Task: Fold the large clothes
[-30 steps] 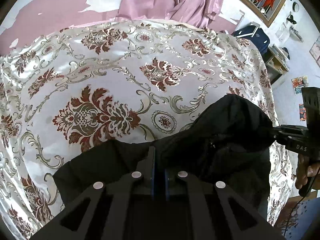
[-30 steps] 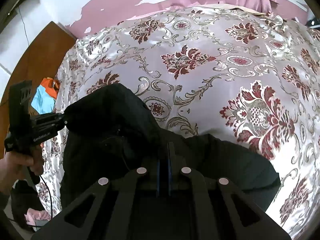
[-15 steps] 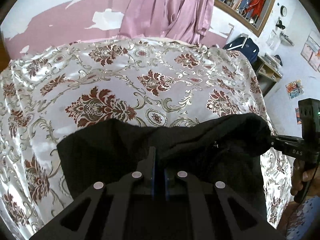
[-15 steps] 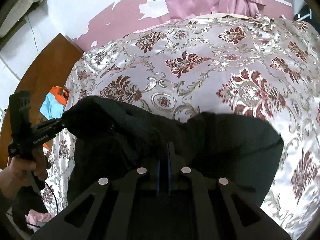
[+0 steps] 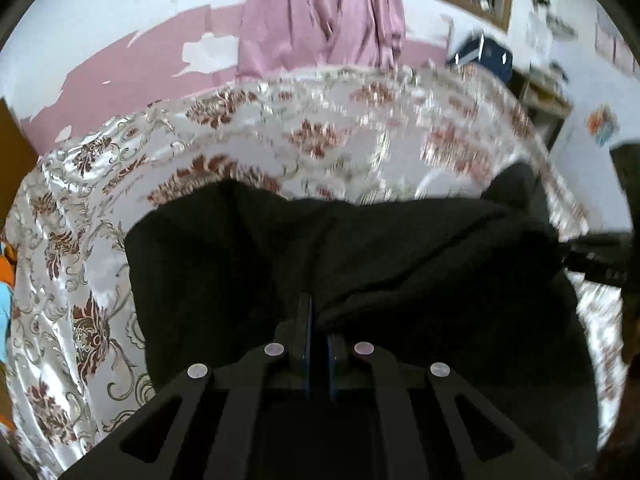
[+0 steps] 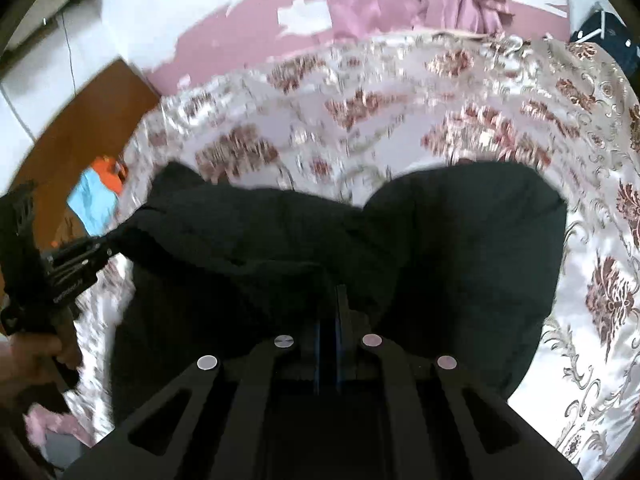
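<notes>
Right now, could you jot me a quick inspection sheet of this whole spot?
Surface: bed under a shiny floral bedspread, partly blurred.
Job's things: black garment, bunched across the near edge.
Clutter: orange and blue cloth beside the bed.
Tools: left tool and right tool both shut on the black garment.
Cables: nothing seen clearly.
Surroundings: pink curtain, peeling pink wall, wooden board.
</notes>
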